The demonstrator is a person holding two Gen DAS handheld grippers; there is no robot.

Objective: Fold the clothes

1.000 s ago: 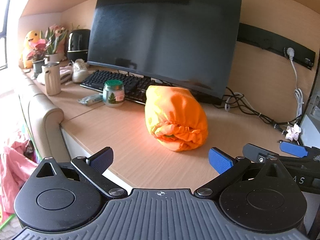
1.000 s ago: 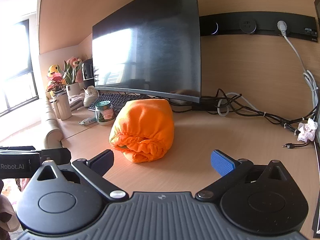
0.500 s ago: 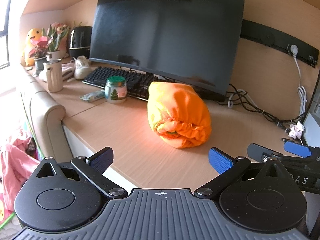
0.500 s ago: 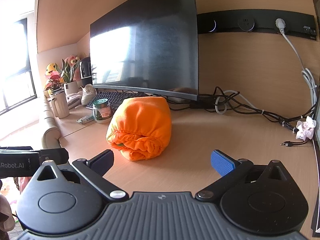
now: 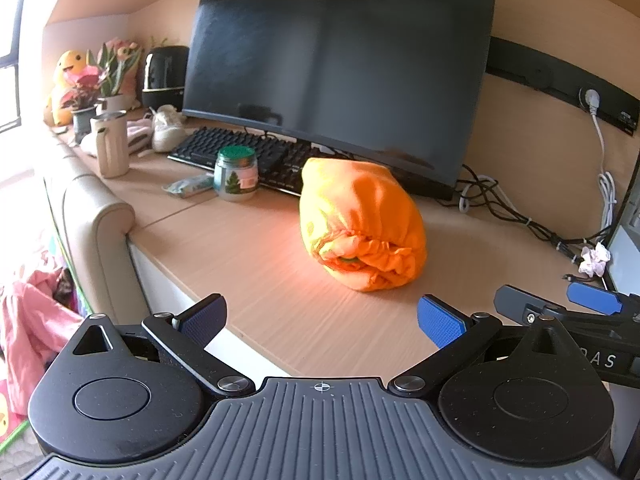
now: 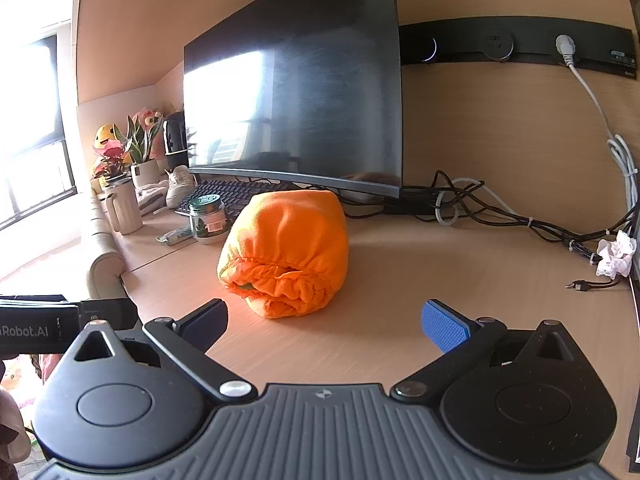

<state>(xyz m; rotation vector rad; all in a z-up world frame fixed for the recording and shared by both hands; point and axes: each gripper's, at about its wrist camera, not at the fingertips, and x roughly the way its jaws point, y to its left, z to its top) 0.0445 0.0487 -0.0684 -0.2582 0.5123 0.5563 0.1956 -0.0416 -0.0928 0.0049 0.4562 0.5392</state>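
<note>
Orange garment (image 5: 362, 226) sits as a rolled bundle on the wooden desk (image 5: 248, 264), in front of the monitor (image 5: 340, 68) and just right of the green-lidded jar (image 5: 235, 174); gathered hem end faces the cameras. Same bundle in the right wrist view (image 6: 286, 254), keyboard (image 6: 228, 198) behind it.

Change over the last second: small. Bundle shape same, not touched. Both views have drifted a little, so the bundle sits slightly further right in the left view and slightly further left in the right view; looks like both tools shifting or pulling back a bit, not closing in.

Left gripper (image 5: 320, 318): jaws spread wide, nothing between them, well short of the cloth. Right gripper (image 6: 324, 320): also spread wide, empty, near the bundle's front end but not touching.

Read: fold looks finished or paused, garment released and compact. If more folds are wanted, the loose hem end is the likely place to grab. Cables (image 6: 500, 216) to the right lie apart from the bundle.
</note>
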